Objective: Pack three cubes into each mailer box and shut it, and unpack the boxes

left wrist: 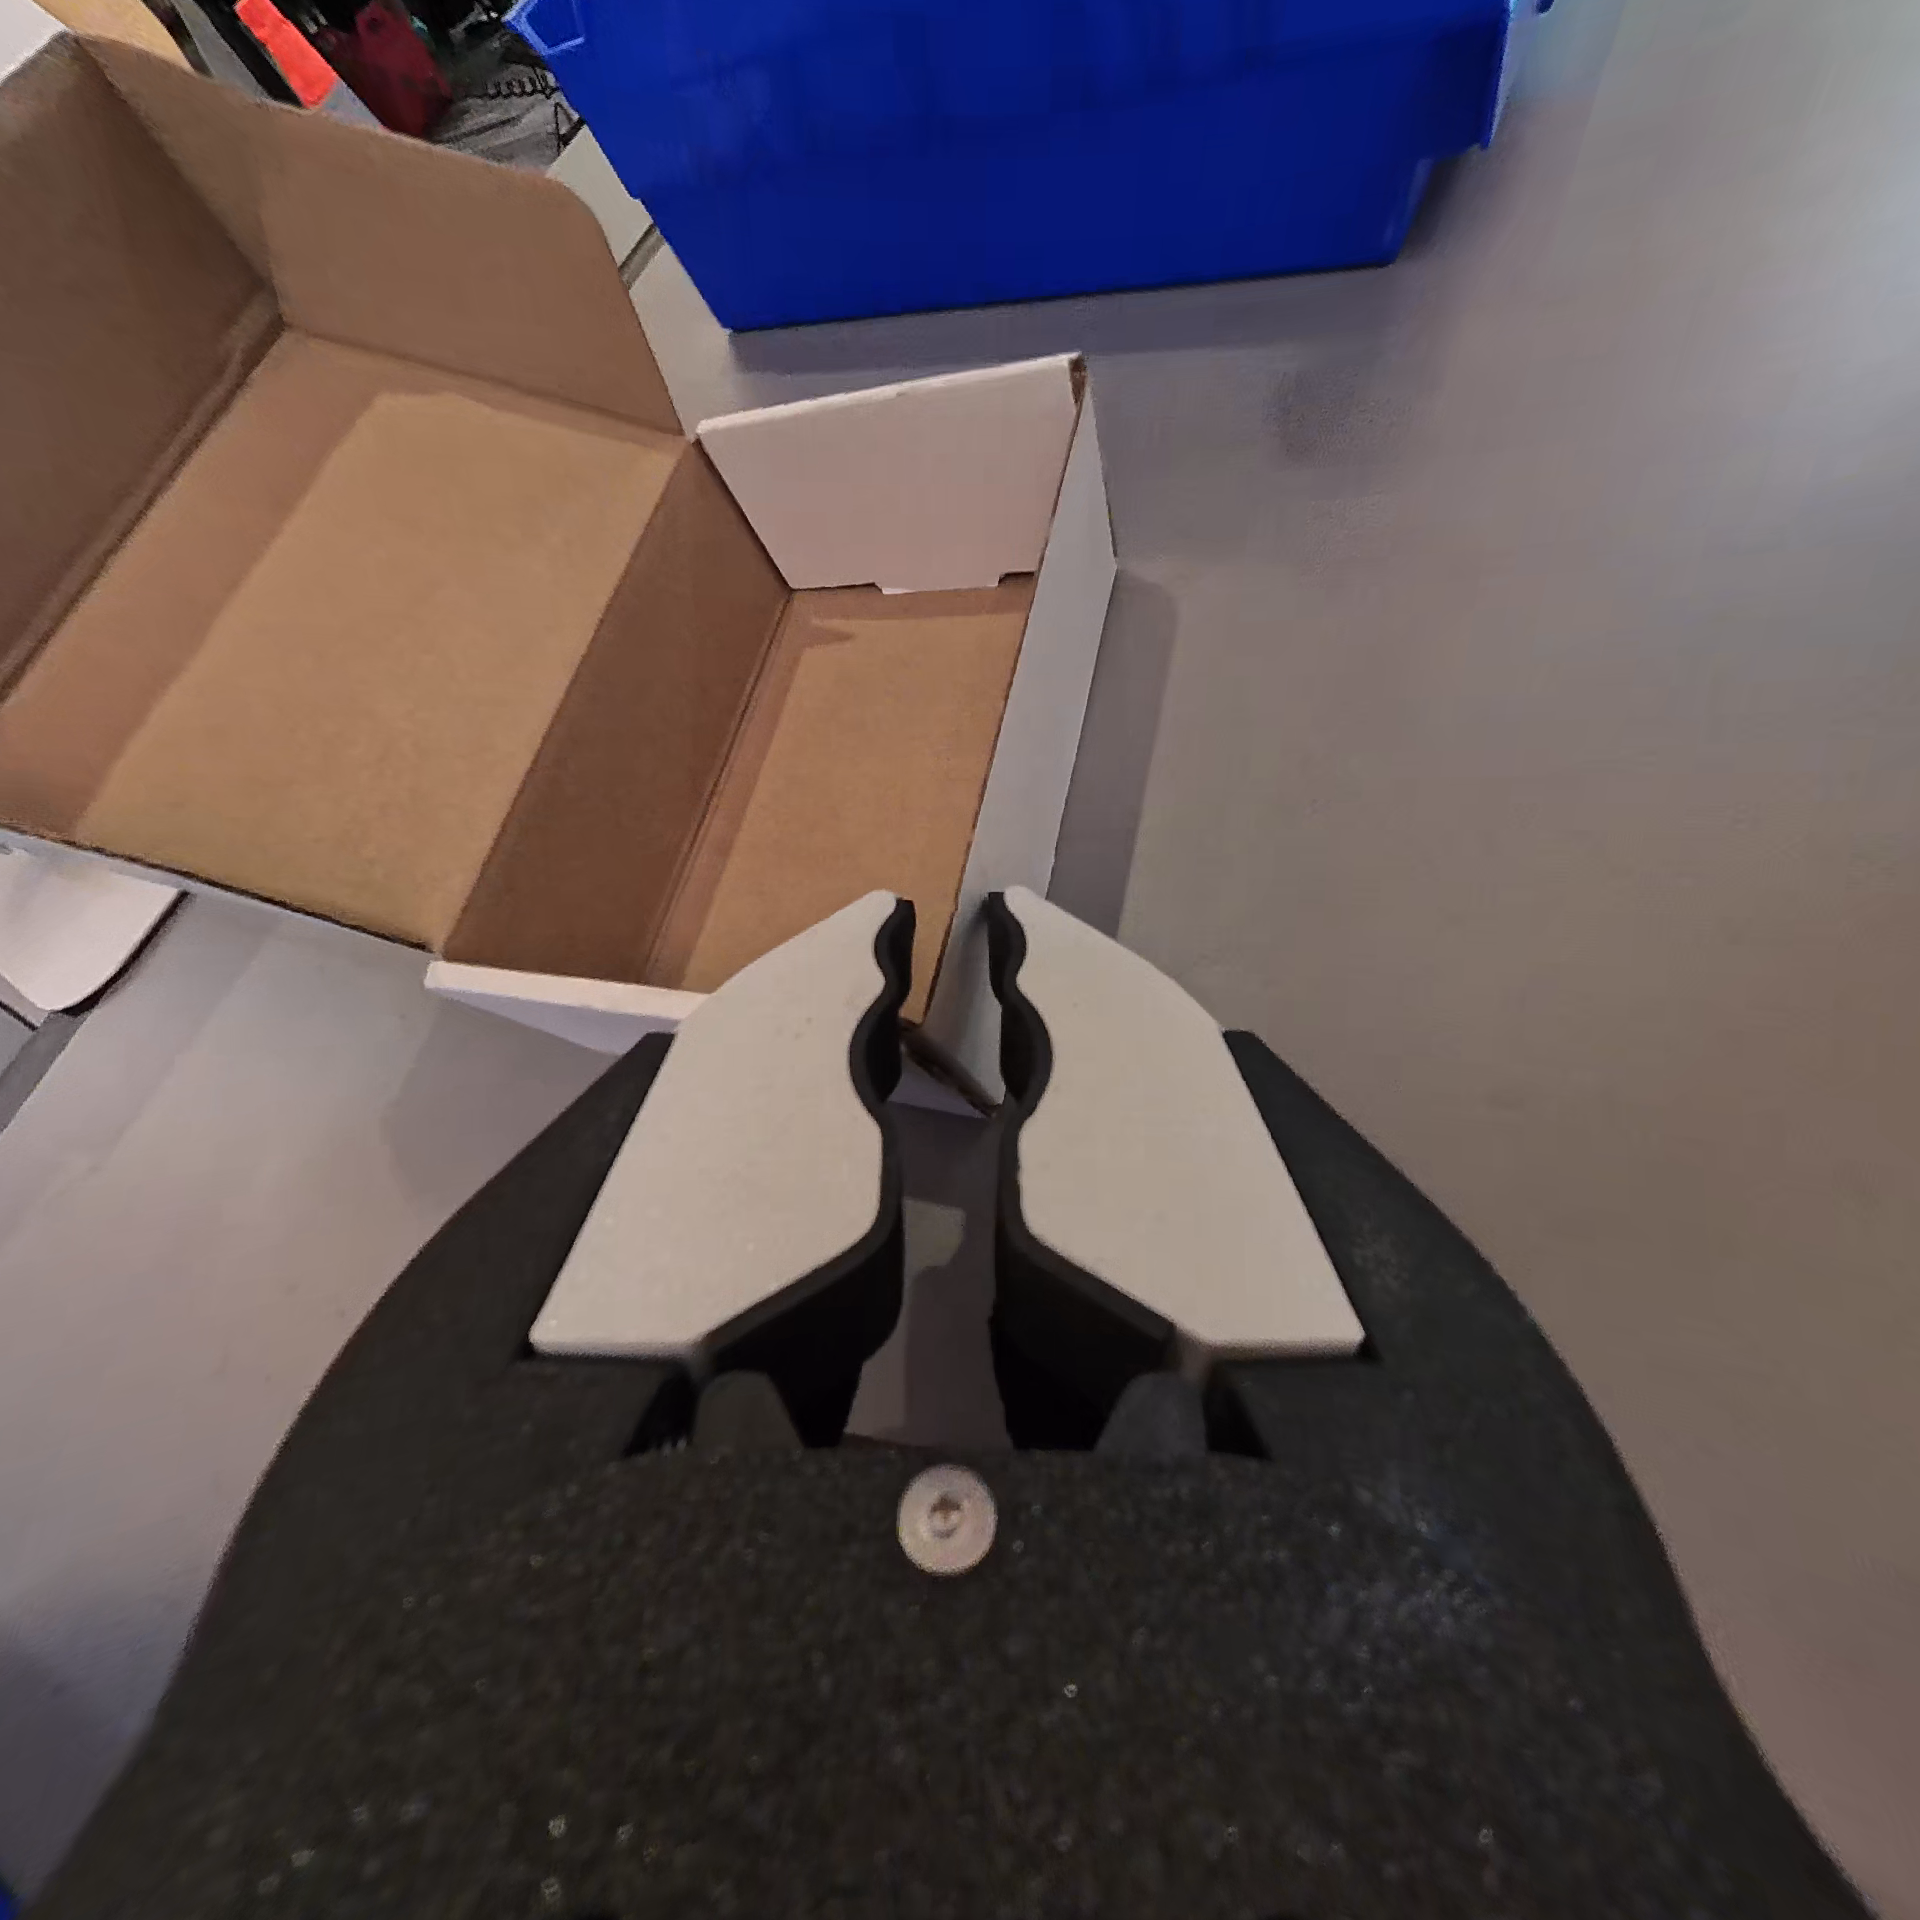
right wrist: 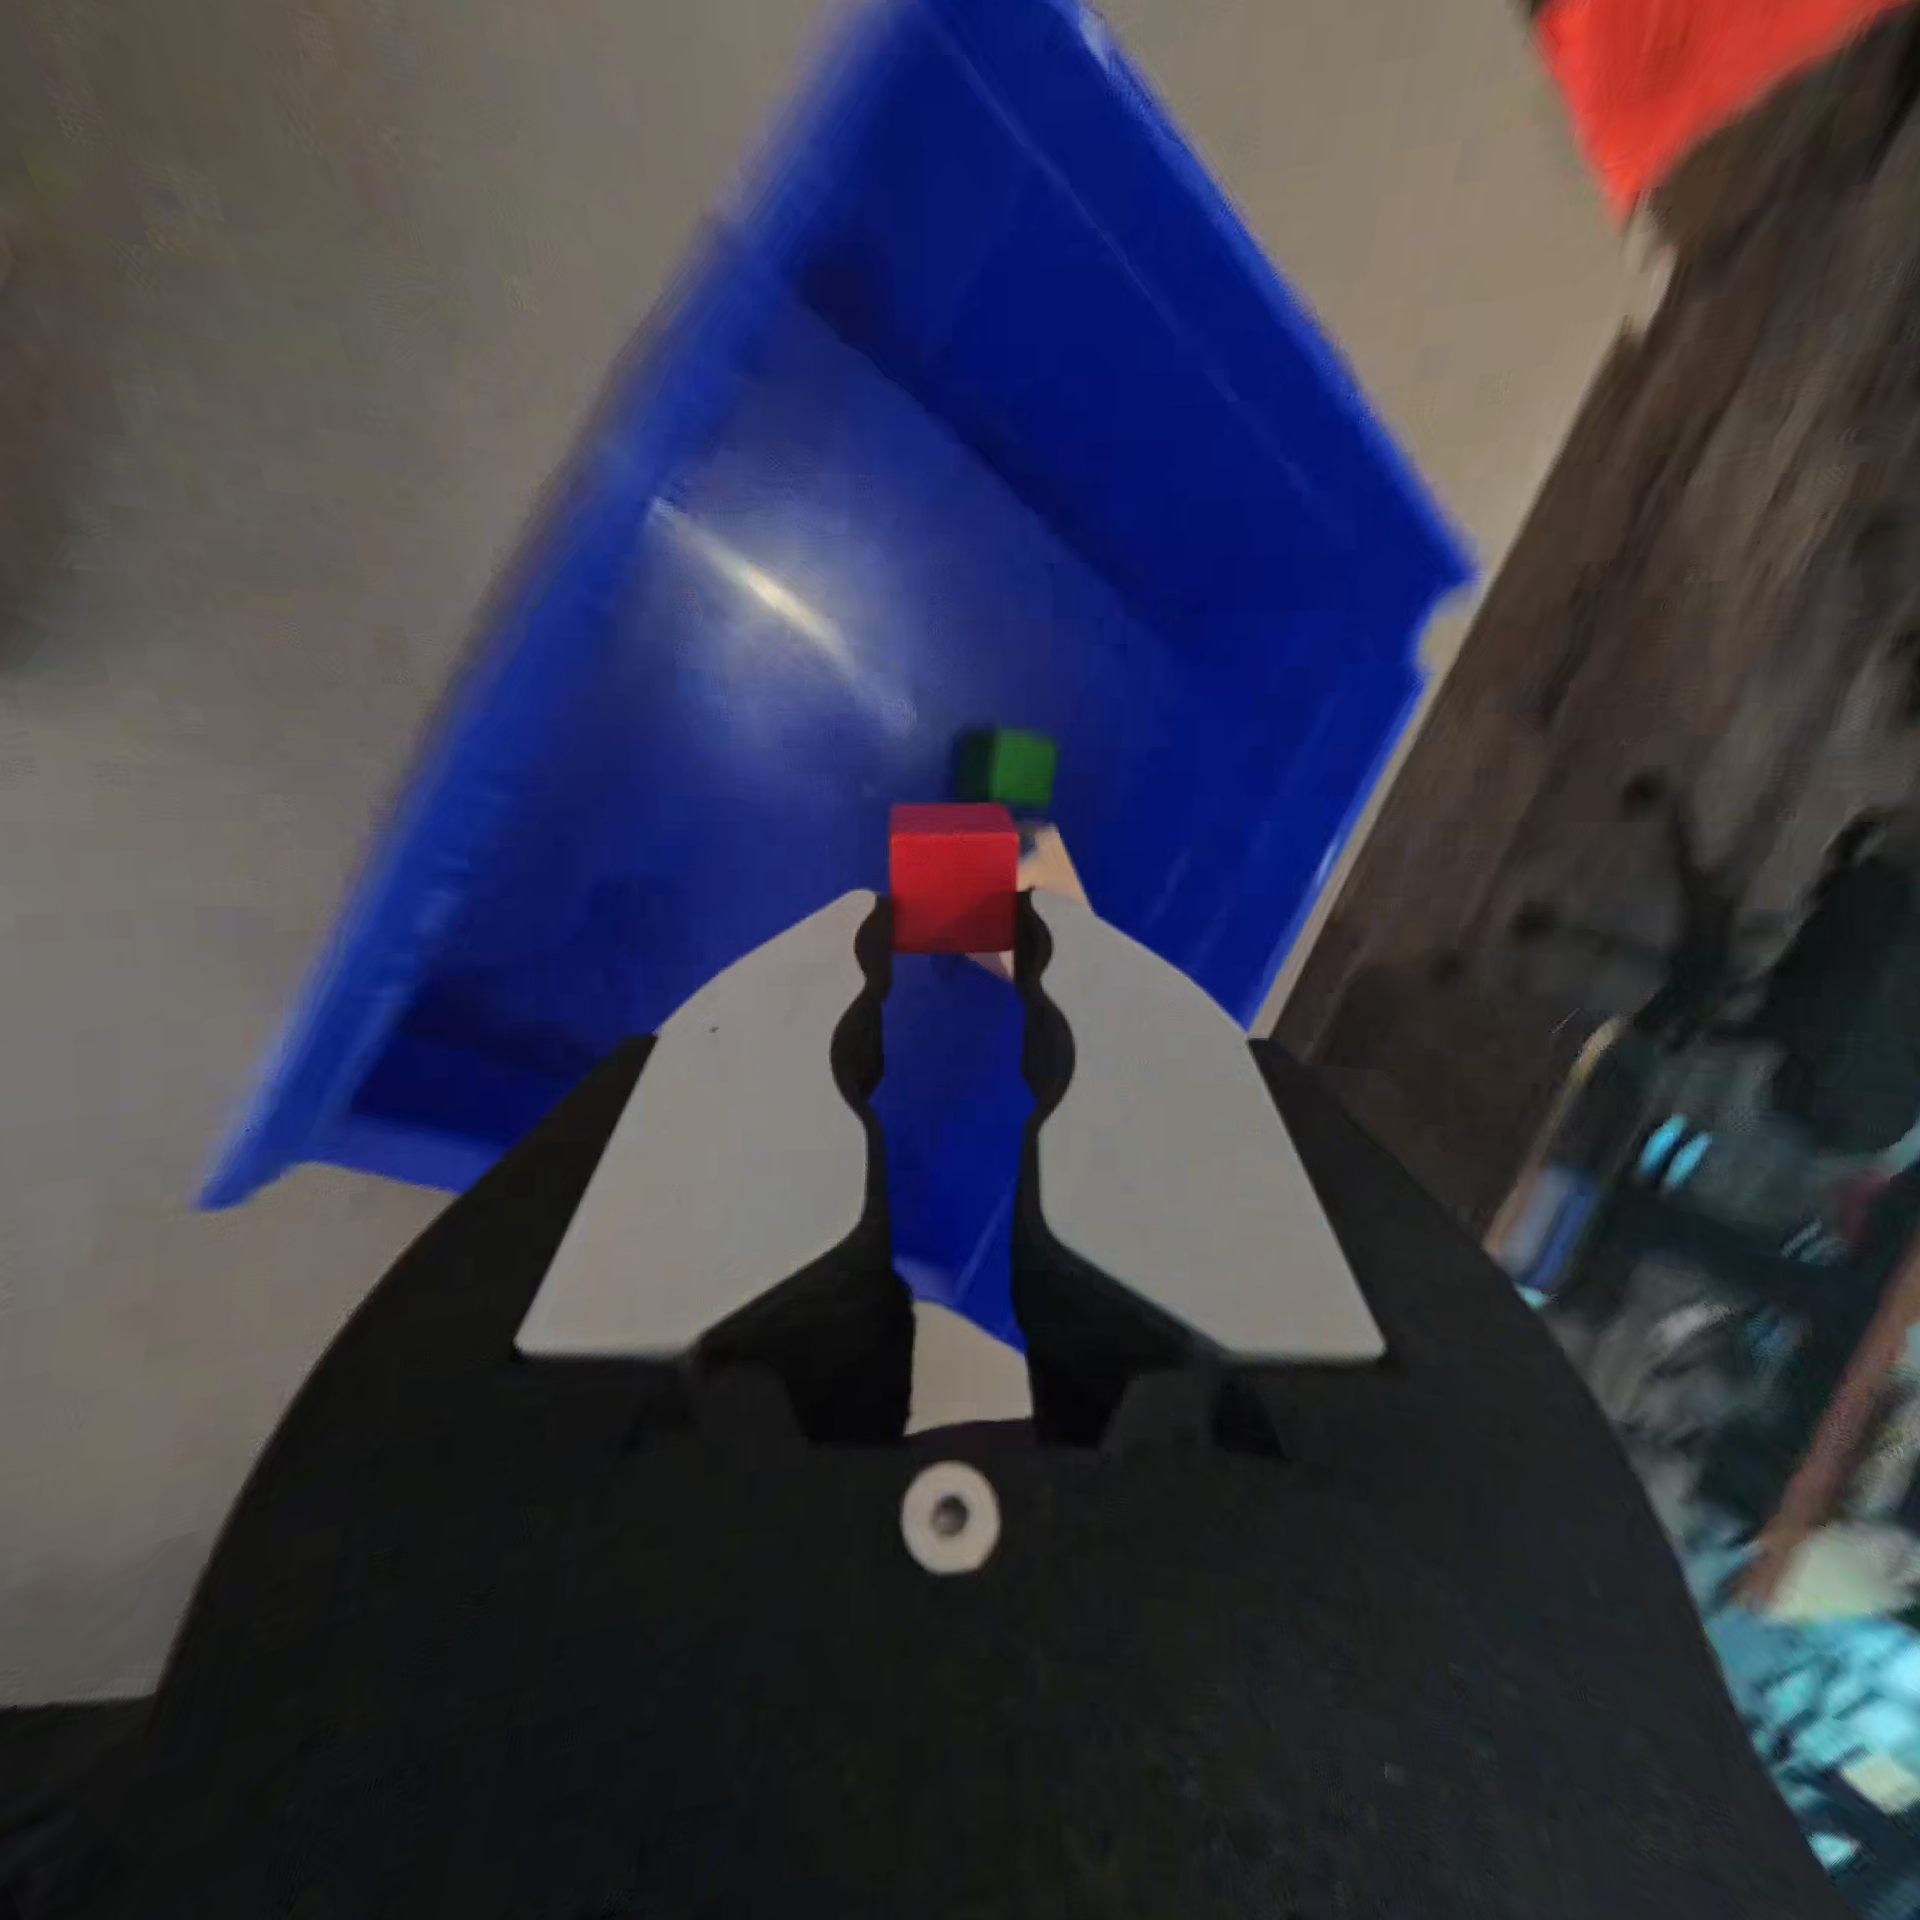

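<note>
Both wrist views look down, sharing the blue bin point(left wrist: 1039, 156).

No legible text, labels, brands, numbers or signs in either view; mailer box point(left wrist: 540, 665), blue bin point(right wrist: 935, 540) and red cube point(right wrist: 952, 891) unmarked.

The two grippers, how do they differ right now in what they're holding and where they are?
The right gripper is shut on a red cube, while the left gripper holds nothing, a narrow gap between its fingers. The right gripper is over the blue bin; the left gripper hovers at the near corner of the open mailer box, which looks empty. Both have grey fingers on black bodies.
</note>
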Action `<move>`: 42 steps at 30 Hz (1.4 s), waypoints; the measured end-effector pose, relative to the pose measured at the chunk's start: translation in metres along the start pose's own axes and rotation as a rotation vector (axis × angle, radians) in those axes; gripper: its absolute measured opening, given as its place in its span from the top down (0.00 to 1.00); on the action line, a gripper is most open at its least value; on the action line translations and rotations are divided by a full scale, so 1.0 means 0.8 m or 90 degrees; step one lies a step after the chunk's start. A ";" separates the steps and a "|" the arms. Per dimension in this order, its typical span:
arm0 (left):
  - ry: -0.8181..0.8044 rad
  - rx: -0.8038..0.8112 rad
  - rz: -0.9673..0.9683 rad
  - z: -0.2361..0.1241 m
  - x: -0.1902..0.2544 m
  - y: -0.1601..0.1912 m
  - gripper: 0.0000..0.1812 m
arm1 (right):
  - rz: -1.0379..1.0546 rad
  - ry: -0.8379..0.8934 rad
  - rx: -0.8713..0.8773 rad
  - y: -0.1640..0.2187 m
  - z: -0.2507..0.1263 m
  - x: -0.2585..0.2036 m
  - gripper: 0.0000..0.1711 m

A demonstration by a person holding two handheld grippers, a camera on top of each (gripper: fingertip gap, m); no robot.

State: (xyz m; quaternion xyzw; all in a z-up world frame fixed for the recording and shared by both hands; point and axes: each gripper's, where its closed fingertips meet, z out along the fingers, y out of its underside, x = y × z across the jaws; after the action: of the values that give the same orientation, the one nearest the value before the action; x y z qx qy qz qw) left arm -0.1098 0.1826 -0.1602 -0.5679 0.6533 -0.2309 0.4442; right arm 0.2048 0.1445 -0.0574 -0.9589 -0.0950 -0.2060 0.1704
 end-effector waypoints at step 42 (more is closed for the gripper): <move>-0.121 0.042 -0.515 0.000 -0.182 -0.046 0.92 | 0.196 -0.218 0.319 -0.191 0.041 -0.204 0.95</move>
State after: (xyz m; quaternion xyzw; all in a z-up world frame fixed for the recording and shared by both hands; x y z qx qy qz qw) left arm -0.0958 0.3117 -0.0846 -0.7829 0.3259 -0.3545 0.3940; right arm 0.0317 0.2790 -0.1112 -0.9112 -0.0242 0.0157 0.4110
